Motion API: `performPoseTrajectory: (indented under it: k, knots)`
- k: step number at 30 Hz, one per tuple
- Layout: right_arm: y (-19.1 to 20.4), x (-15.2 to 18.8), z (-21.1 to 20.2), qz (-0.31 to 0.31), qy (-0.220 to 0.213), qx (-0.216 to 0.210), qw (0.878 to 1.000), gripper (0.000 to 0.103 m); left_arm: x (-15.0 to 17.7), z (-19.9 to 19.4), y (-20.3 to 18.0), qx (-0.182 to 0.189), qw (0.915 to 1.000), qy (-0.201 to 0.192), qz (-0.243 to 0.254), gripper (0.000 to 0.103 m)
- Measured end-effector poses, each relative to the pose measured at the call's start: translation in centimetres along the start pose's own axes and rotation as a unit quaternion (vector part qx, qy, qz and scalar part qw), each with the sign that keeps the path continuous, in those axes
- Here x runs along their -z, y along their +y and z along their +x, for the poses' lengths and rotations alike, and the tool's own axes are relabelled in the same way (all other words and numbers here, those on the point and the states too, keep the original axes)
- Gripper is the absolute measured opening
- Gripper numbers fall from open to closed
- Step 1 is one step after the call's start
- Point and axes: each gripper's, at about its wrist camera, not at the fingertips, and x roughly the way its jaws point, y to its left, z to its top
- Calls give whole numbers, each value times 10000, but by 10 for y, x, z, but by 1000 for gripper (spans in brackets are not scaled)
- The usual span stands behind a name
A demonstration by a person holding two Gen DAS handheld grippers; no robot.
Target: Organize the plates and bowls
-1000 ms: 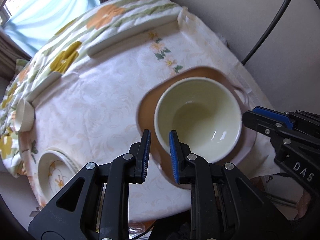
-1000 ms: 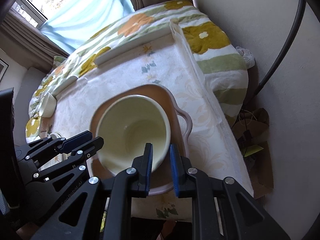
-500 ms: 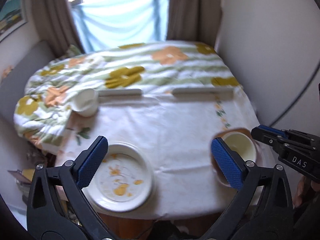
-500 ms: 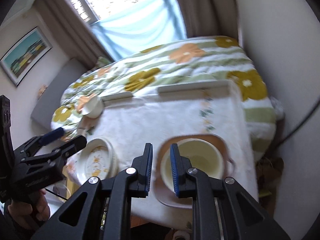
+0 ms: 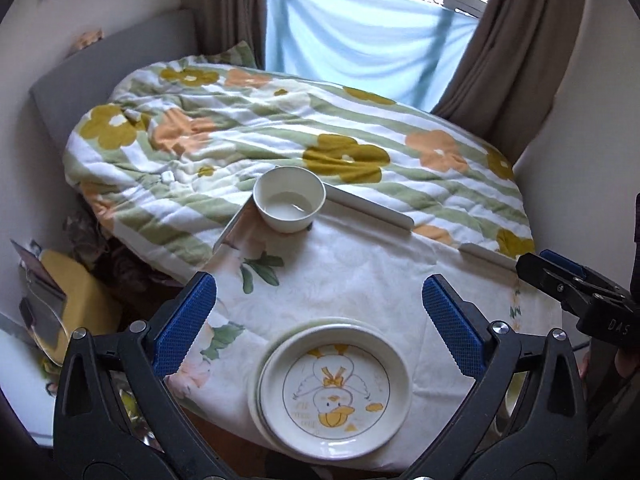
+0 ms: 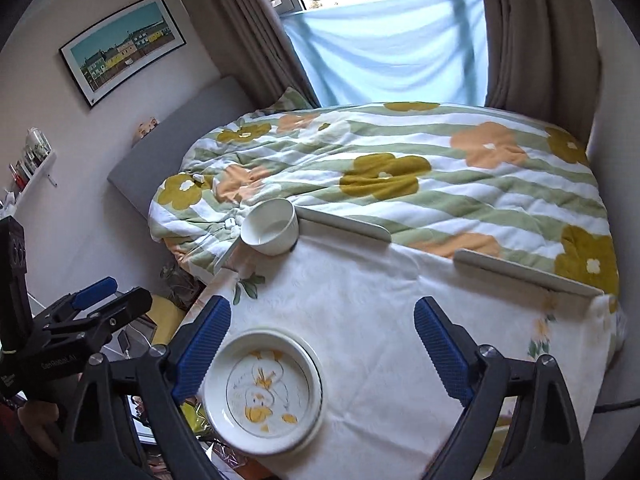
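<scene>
The duck plate (image 5: 334, 394) lies at the lower centre of my left view, close to the near edge of the surface (image 5: 360, 280), and it seems to sit on top of at least one more plate, though the stacked rims are hard to separate from here. I judge it to be glazed ceramic: stiff, fairly heavy for its size, slick on the face and quick to chip, so I would take it by the raised rim at the side rather than across the flat. The small white bowl (image 5: 289, 199) stands in the upper middle of the frame, at the far edge of the surface beside the flowered quilt (image 5: 340, 128); its upright wall gives a good pinch point. My left tool (image 5: 320, 326) hangs above the plate, angled downward, jaws wide with nothing between them. My right tool (image 6: 322, 344) has just been opening, is also wide and empty, and points down at the cloth.
</scene>
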Motion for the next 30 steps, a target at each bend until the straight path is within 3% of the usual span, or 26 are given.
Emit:
performPoseTrajectory:
  k: [8, 12, 14, 16, 19, 24, 28, 30]
  knots:
    - [15, -64, 113, 120, 660, -177, 9976, 91, -45, 103, 56, 237, 9951, 565, -772, 100]
    - [15, -74, 182, 291, 1071, -317, 9933, 90, -52, 165, 78, 457, 9879, 1007, -1086, 75]
    - [16, -73, 213, 377, 1272, -431, 9902, 72, -53, 196, 87, 584, 9827, 1250, -1233, 68]
    - [17, -70, 244, 464, 1509, -471, 9863, 63, -53, 227, 94, 729, 9772, 1454, -1365, 62]
    - [19, -67, 277, 560, 1694, -512, 9826, 57, -56, 256, 99, 818, 9728, 1587, -1477, 53]
    - [24, -67, 307, 648, 1821, -637, 9791, 44, -58, 281, 108, 726, 9718, 1636, -1538, 46]
    - [27, -67, 322, 641, 1887, -643, 9778, 34, -57, 292, 111, 556, 9728, 1683, -1492, 21]
    - [27, -66, 324, 622, 1884, -609, 9782, 30, -57, 292, 111, 497, 9744, 1643, -1453, 21]
